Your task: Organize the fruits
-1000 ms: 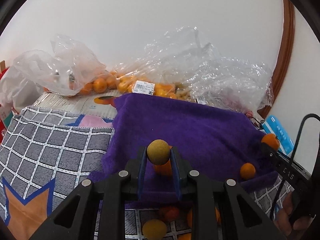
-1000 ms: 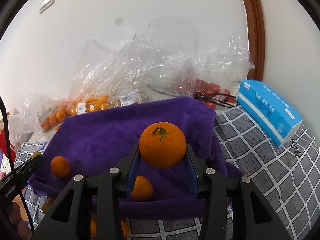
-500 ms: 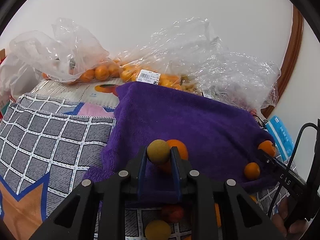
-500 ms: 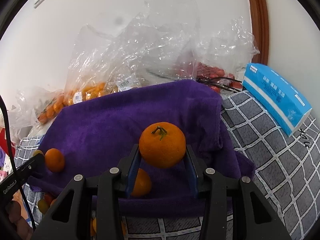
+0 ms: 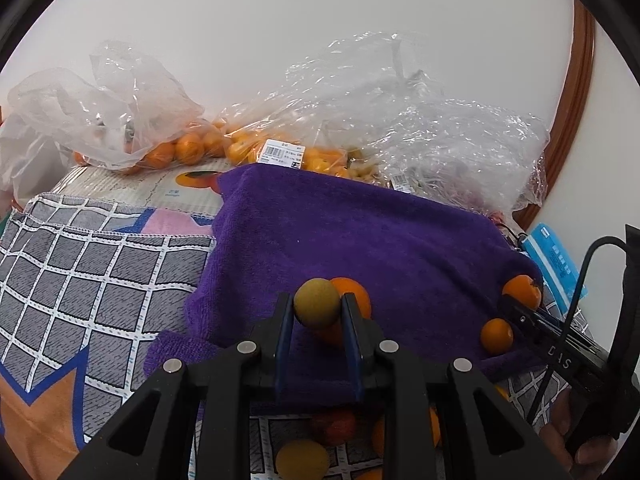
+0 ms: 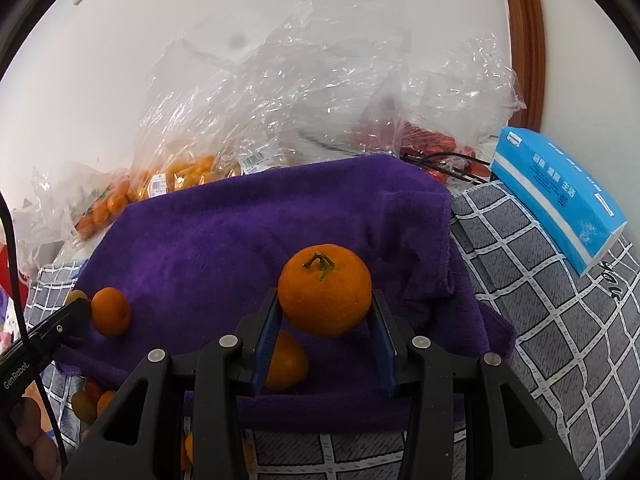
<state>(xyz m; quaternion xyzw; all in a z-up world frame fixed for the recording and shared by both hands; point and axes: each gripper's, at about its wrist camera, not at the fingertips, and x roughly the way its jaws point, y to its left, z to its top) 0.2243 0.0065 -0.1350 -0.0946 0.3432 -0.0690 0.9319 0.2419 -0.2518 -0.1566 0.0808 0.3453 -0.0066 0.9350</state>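
Left tool (image 5: 316, 312) squeezed tight on small round yellow-green fruit (image 5: 317, 308), up above soft purple towel (image 5: 360, 248). Right tool (image 6: 325, 312) pinching big round orange with green stem (image 6: 325, 290), also above towel. Two small loose oranges (image 5: 496, 335) lying on towel. Clear plastic bags of oranges (image 5: 240, 148) behind, by wall. Blue tissue pack (image 6: 556, 204) on checked grey blanket (image 6: 560, 340).

Setting: a home interior. Indicators: a patterned grid blanket (image 6: 560, 320) under a purple towel (image 5: 360, 240), shop-labelled plastic bags of fruit (image 5: 280, 148), a blue tissue pack (image 6: 556, 196), a wooden door frame (image 6: 524, 40), a plain white wall.
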